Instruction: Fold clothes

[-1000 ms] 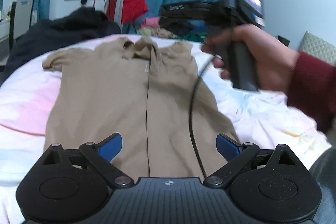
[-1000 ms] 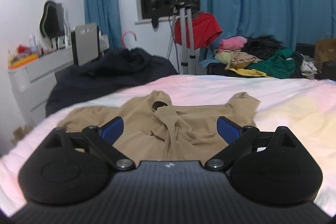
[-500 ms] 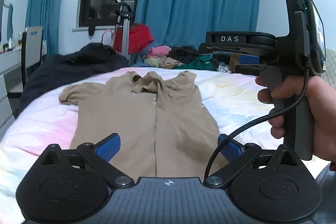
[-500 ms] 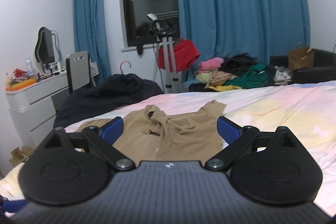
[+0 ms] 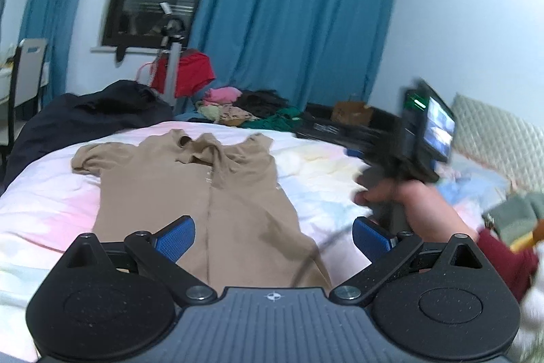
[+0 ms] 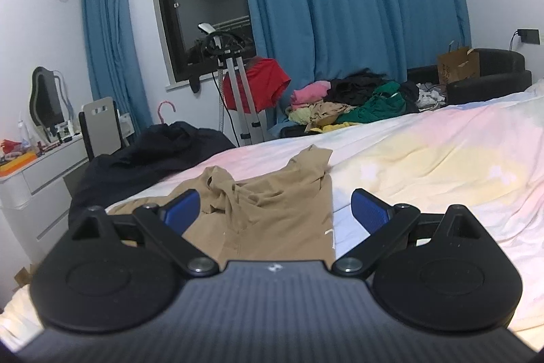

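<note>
A tan short-sleeved shirt lies flat on the bed, collar at the far end, its right side folded in along a middle line. My left gripper hovers open above the shirt's near hem, nothing between its blue pads. In the left wrist view a hand holds the right gripper's body, blurred, to the right of the shirt over the sheet. The right gripper is open and empty, raised above the shirt, looking toward its collar and right shoulder.
The pastel sheet covers the bed. A dark garment is heaped at the bed's far left corner. A clothes pile, a stand with a red garment, a white dresser and a chair lie beyond.
Both grippers have lifted and tilted up, so more of the room shows. The right gripper has swung to the right, away from the shirt. The shirt has not moved.
</note>
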